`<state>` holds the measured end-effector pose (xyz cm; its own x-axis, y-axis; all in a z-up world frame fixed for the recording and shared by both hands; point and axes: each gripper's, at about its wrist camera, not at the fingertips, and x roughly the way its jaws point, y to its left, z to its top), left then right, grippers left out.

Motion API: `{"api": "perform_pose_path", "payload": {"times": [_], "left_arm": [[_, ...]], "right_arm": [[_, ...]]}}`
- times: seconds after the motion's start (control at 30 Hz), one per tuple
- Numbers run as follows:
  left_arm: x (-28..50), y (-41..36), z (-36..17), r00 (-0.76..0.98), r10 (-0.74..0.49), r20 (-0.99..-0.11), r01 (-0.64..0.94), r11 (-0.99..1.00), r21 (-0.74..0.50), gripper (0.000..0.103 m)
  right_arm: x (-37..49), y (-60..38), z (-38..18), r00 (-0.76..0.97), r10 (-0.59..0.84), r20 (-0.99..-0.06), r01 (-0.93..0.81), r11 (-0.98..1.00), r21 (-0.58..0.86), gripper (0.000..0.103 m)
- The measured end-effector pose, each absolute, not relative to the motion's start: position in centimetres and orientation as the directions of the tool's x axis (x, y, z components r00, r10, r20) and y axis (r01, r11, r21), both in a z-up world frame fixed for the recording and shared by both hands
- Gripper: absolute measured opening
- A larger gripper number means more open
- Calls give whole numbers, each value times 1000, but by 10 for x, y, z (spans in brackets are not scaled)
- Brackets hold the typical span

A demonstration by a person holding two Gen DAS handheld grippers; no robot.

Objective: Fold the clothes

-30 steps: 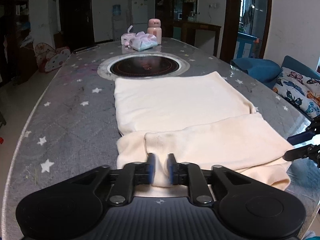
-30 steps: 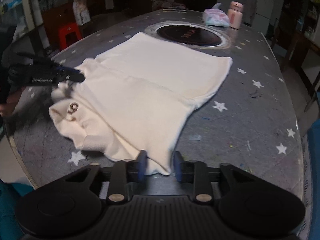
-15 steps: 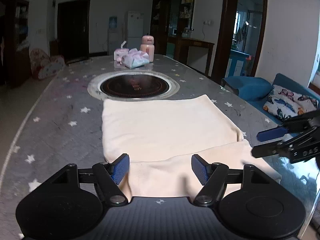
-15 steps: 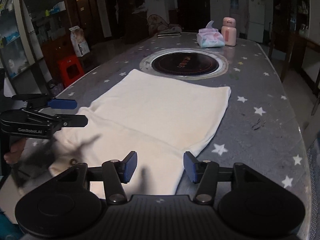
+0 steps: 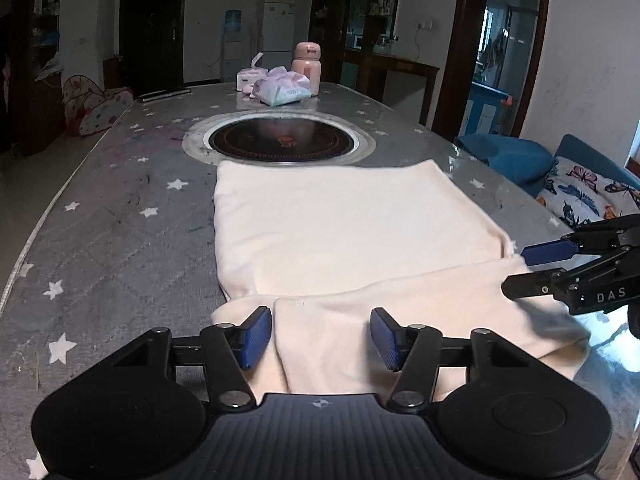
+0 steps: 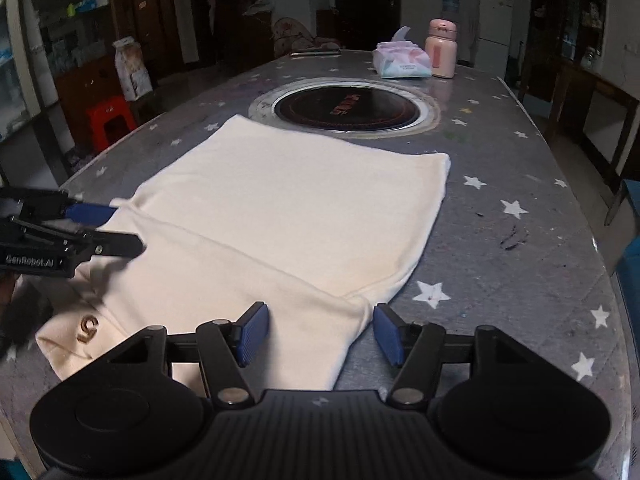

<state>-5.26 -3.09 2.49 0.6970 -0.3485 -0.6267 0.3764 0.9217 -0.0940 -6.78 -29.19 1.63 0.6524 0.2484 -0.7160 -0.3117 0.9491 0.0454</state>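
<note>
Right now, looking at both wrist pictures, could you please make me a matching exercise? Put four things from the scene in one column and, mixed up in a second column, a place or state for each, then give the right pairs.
Things:
1. cream garment
2. pink bottle
3. round cooktop
4. left gripper

Places or states:
A. set into the middle of the table
B. open, fingers apart over the near fold
C. spread flat, near part folded over
D. upright at the far end, beside the tissue pack

Pairs: 1-C, 2-D, 3-A, 4-B
</note>
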Motion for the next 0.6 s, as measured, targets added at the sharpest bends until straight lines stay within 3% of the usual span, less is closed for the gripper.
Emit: {"api": "perform_pose_path", "payload": {"times": [0.1, 0.2, 0.37, 0.5, 0.6], "left_arm": [[-55, -32, 31, 725, -333, -602, 362, 929, -78, 59], [-52, -35, 28, 737, -303, -604, 347, 937, -46, 60], [-52, -40, 20, 737, -263, -622, 355, 935, 25, 59], [-59, -35, 28, 726, -285, -626, 362, 932, -4, 60], [-71, -34, 34, 719, -309, -622, 385, 923, -13, 60]], "right_arm": [[-67, -294, 24, 674, 251, -695, -304, 951, 49, 60], [-60, -289, 25, 688, 240, -685, -296, 954, 36, 74], [-50, -282, 11, 671, 214, -710, -284, 959, 20, 79], [-53, -283, 16, 679, 204, -705, -278, 961, 10, 83], [-65, -280, 22, 693, 202, -692, -290, 957, -11, 96]]}}
